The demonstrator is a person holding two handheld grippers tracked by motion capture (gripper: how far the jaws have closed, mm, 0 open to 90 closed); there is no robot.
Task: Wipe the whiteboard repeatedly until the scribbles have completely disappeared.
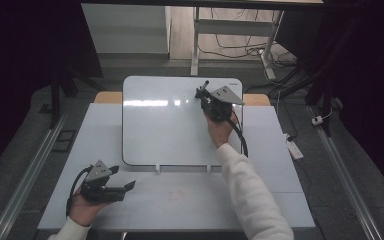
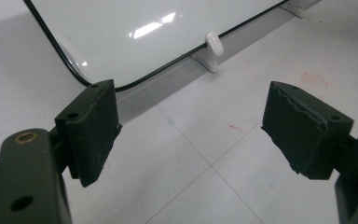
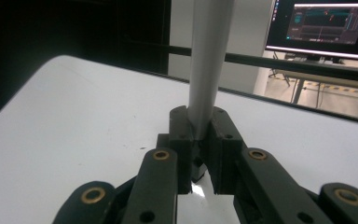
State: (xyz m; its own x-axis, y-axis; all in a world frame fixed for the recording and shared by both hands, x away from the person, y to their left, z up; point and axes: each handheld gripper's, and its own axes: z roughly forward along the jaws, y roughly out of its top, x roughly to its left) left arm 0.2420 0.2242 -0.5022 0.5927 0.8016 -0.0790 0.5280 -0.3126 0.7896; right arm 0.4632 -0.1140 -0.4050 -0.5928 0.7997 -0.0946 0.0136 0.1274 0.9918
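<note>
High view showed the left gripper (image 1: 122,189) resting near the table's (image 1: 280,200) front left corner, jaws spread with nothing between them, just short of the whiteboard's (image 1: 165,130) near left corner. The whiteboard lay flat in the middle of the table, reaching its far edge. Further right, the right gripper (image 1: 203,90) stood over the board's far right corner, pinching a marker (image 1: 206,85) whose dark end stuck out beyond the jaws.

The marker looked like a light, stiff, smooth plastic tube; my guess is it could slip or swivel under writing pressure, so a firm hold low on the barrel, close to the tip, would suit it best. The board's glossy face would probably give the tip little friction.

The left gripper view showed what the high view could not: the toothed faces of the spread pads (image 2: 93,128), a white clip (image 2: 213,44) at the board's near edge, and faint red marks (image 2: 313,79) on the table. The right gripper view showed the jaws pressed on the pale barrel (image 3: 207,70), which rose up and away from the camera, and a lit monitor (image 3: 324,25) beyond the table; the marker's tip was hidden there.
</note>
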